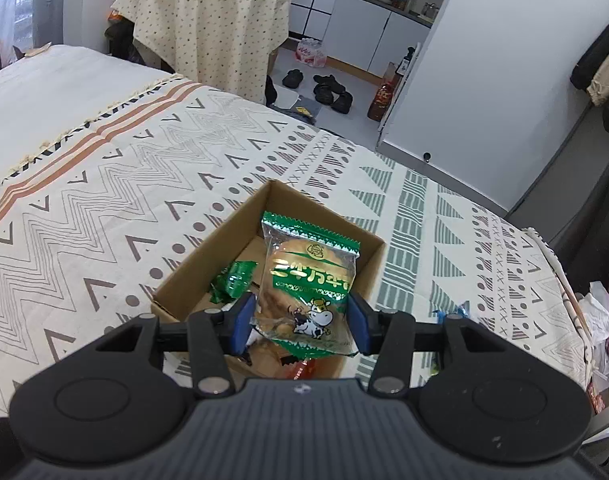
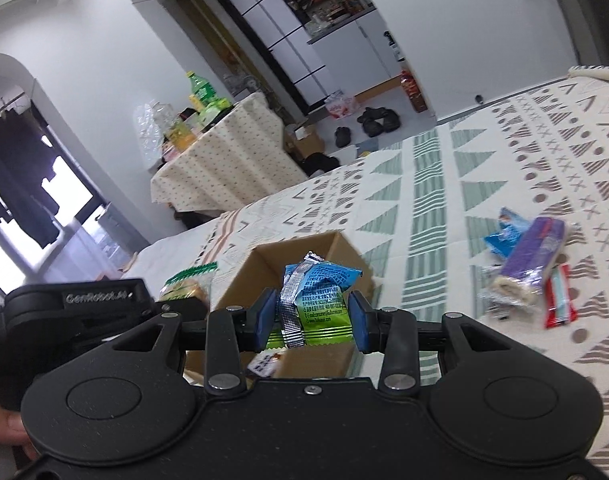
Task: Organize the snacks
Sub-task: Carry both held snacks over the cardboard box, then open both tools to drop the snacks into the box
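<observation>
An open cardboard box (image 1: 220, 236) stands on the patterned bedspread; it also shows in the right wrist view (image 2: 344, 252). My left gripper (image 1: 300, 322) is shut on a green cow-print bread packet (image 1: 308, 276) and holds it over the box. A small green wrapper (image 1: 232, 280) lies inside the box. My right gripper (image 2: 310, 320) is shut on a blue-and-green snack packet (image 2: 320, 300) just above the box's near side. The left gripper body (image 2: 96, 308) and its green packet (image 2: 186, 284) show at the left of the right wrist view.
Loose snacks lie on the bedspread to the right of the box: a purple bar (image 2: 536, 252), a blue packet (image 2: 504, 232) and a red-and-white packet (image 2: 560, 296). A cloth-covered side table (image 1: 208, 20) with bottles stands beyond the bed. Shoes (image 1: 328, 88) lie on the floor.
</observation>
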`<state>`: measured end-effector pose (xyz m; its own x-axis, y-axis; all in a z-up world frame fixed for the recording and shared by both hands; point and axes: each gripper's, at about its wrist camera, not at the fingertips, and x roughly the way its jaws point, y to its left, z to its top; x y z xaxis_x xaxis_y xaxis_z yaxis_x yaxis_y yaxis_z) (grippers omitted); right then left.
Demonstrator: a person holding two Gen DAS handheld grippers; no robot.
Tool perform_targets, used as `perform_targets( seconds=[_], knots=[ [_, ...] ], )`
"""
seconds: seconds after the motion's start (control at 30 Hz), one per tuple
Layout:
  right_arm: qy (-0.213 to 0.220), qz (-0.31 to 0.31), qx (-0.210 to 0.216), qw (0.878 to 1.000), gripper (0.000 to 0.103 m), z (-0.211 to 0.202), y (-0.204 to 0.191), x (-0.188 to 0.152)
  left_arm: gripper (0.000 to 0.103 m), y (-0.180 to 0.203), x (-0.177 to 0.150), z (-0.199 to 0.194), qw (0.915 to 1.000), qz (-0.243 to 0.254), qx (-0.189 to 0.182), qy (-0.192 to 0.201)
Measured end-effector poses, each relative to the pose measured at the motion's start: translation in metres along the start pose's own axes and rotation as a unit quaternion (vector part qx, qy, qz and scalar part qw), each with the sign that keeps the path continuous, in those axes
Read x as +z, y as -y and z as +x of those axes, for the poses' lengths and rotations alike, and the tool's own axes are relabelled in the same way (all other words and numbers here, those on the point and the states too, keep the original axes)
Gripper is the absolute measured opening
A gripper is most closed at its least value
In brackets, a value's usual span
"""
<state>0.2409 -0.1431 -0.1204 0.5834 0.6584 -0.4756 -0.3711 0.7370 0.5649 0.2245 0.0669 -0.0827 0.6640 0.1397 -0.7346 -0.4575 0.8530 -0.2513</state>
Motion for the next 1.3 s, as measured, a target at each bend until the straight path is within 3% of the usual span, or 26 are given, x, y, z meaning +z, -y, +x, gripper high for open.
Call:
perform_targets(
  seconds=[0.67,0.77,0.93,1.2,1.3],
  knots=[
    [-0.034,0.004,0.033,0.999,0.041,0.064,-0.037,-0.011,0.048,-0.049,0.016,0.030,0.9990,-0.035,-0.007,-0.028],
    [-0.031,0.008,0.024,0.999,0.052,0.062,-0.034,-0.011,0.048,-0.050,0.019,0.036,0.9988,-0.035,-0.012,-0.032],
    [-0.008,0.023,0.001,1.000,0.052,0.054,-0.022,0.000,0.049,-0.046,0.021,0.048,0.9984,-0.032,-0.022,-0.042],
    [-0.014,0.038,-0.035,0.999,0.052,0.056,-0.005,0.000,0.049,-0.034,0.028,0.059,0.9982,-0.025,-0.041,-0.036],
    [-0.018,0.040,-0.038,0.998,0.052,0.056,-0.004,0.000,0.054,-0.031,0.029,0.061,0.9987,-0.022,-0.036,-0.029]
  ],
)
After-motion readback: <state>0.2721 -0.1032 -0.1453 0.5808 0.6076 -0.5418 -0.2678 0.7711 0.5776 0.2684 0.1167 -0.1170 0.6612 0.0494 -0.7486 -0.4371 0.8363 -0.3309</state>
